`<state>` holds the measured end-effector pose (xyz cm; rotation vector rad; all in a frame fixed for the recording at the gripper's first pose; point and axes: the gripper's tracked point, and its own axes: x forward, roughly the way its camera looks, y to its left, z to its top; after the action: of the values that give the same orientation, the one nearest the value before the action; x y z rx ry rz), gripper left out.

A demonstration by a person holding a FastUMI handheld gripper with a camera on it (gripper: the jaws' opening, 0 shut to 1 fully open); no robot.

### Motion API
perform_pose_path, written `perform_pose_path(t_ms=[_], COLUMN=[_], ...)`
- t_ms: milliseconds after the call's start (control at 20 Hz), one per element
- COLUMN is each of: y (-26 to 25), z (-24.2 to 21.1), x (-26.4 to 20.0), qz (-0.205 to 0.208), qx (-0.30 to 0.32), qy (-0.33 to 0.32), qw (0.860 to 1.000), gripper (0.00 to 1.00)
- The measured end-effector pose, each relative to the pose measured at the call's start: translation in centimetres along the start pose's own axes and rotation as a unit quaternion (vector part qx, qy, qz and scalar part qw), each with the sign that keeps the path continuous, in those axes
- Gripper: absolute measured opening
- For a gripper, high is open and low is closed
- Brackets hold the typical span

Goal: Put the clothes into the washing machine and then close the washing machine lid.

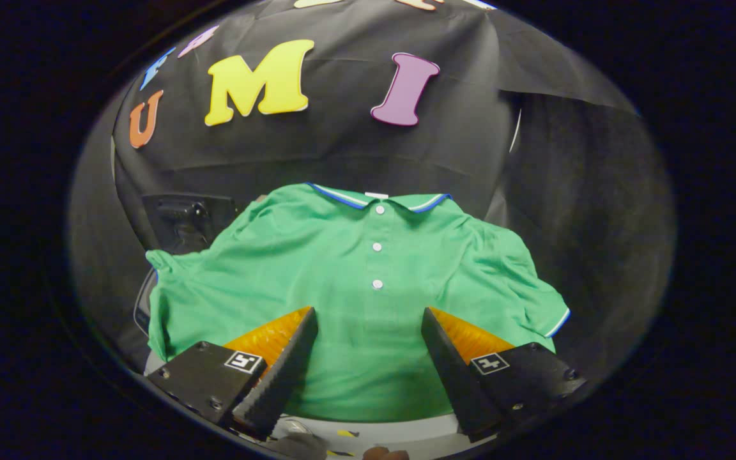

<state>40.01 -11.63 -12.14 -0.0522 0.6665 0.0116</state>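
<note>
Between the fingers and beyond them, a green polo shirt (355, 281) is seen laid out flat, front side up, collar at the far end. Three white buttons are visible down the placket, and blue-and-white trim is noted on the collar and on the right sleeve hem. Both sleeves are spread, one to the left and one to the right. The near hem of the shirt lies over a pale surface (406, 431), whose bare strip is seen just below the hem.

The gripper (368, 326) is held wide open above the lower half of the shirt, the jaws well apart and nothing clamped; whether the fingertips touch the cloth cannot be told.

A dark boxy object (186, 220) is seen at the far left, partly hidden behind the left shoulder of the shirt; its nature cannot be told. Black cloth (342, 153) is hung behind the shirt as the far wall.
</note>
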Motion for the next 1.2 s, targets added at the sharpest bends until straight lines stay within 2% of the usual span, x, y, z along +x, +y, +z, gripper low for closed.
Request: perform_pose_path(t_ms=[150,400,500,700,850,950,1200], y=[0.6,0.8,0.8,0.7,0.9,1.4,4.7], z=[0.5,0.6,0.9,1.3,1.9,3.6,8.9], x=[0.8,1.0,1.2,1.3,0.4,-1.2,-6.3], qz=[0.024,0.032,0.041,0.038,0.042,0.050,0.103], qx=[0.041,0.038,0.036,0.061,0.070,0.077,0.093], qy=[0.000,0.007,0.002,-0.001,-0.015,-0.046,-0.104], qw=[0.999,0.999,0.999,0.997,0.997,0.995,0.985], gripper=[1.00,1.00,0.87,0.08,0.05,0.05,0.05])
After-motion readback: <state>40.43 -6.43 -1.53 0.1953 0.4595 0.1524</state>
